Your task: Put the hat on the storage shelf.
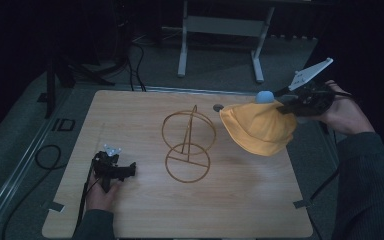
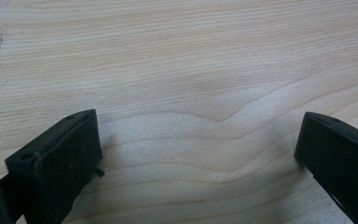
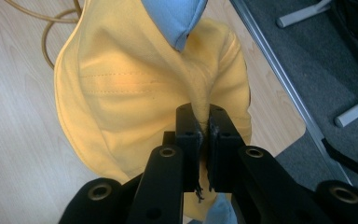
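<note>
A yellow hat [image 1: 259, 129] with a light blue lining [image 1: 265, 96] hangs above the table's right edge. My right gripper [image 1: 286, 107] is shut on a fold of its cloth; in the right gripper view the jaws pinch the yellow hat [image 3: 135, 93] at my right gripper [image 3: 204, 125], the blue lining [image 3: 175, 18] showing above. A gold wire stand [image 1: 188, 146] with two rings and an upright rod sits mid-table, left of the hat. My left gripper [image 1: 130, 171] rests low on the table at the front left, and in its own view my left gripper [image 2: 198, 144] stands open over bare wood.
The wooden table [image 1: 145, 210] ends close to the right of the hat, with grey floor beyond. A small dark round object [image 1: 218, 106] lies on the table behind the hat. A white desk frame [image 1: 220, 30] stands on the floor behind.
</note>
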The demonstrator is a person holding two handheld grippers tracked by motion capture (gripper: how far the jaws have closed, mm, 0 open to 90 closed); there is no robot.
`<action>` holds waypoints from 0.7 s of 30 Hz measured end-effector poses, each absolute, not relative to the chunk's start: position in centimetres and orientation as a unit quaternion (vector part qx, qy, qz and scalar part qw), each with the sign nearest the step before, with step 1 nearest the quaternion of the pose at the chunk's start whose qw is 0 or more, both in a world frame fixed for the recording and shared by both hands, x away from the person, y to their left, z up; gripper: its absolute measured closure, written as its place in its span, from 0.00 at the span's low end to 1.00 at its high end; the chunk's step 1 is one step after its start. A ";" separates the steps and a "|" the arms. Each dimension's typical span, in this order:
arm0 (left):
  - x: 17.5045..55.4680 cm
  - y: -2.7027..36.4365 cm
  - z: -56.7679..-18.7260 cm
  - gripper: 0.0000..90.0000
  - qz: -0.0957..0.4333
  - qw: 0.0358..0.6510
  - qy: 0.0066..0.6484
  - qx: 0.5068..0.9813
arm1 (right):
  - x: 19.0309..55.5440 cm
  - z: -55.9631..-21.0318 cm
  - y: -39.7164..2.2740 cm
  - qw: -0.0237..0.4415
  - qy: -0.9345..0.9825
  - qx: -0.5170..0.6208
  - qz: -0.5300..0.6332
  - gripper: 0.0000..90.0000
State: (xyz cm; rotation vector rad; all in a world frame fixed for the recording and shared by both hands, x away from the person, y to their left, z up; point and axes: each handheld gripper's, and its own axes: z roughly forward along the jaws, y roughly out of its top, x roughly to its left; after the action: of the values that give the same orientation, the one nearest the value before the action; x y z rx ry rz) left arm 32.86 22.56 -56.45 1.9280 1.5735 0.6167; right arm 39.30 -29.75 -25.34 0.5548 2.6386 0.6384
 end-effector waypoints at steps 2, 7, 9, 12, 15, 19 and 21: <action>32.9 22.6 -56.5 0.00 0.230 0.284 0.588 0.721 | 39.3 -25.2 -29.6 0.183 0.935 0.196 0.232 0.94; 32.9 22.6 -56.5 0.00 0.231 0.285 0.588 0.721 | 39.3 -25.0 -29.1 0.184 0.933 0.194 0.239 0.94; 32.9 22.6 -56.5 0.00 0.231 0.285 0.589 0.720 | 39.4 -24.9 -28.8 0.184 0.933 0.192 0.243 0.94; 32.9 22.6 -56.5 0.00 0.231 0.285 0.588 0.720 | 39.4 -24.7 -28.3 0.183 0.932 0.189 0.248 0.94; 32.9 22.6 -56.5 0.00 0.231 0.285 0.589 0.720 | 39.4 -24.5 -27.9 0.183 0.932 0.186 0.252 0.94; 32.9 22.6 -56.5 0.00 0.231 0.285 0.588 0.720 | 39.4 -24.2 -27.3 0.183 0.932 0.182 0.256 0.94; 32.9 22.6 -56.5 0.00 0.232 0.286 0.588 0.720 | 39.4 -24.1 -27.0 0.184 0.932 0.179 0.256 0.94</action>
State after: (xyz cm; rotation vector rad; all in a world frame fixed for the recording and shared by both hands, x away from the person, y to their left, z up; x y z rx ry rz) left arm 32.86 22.55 -56.47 1.9254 1.5733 0.6190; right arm 39.38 -27.03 -24.07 0.5050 2.6274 0.7225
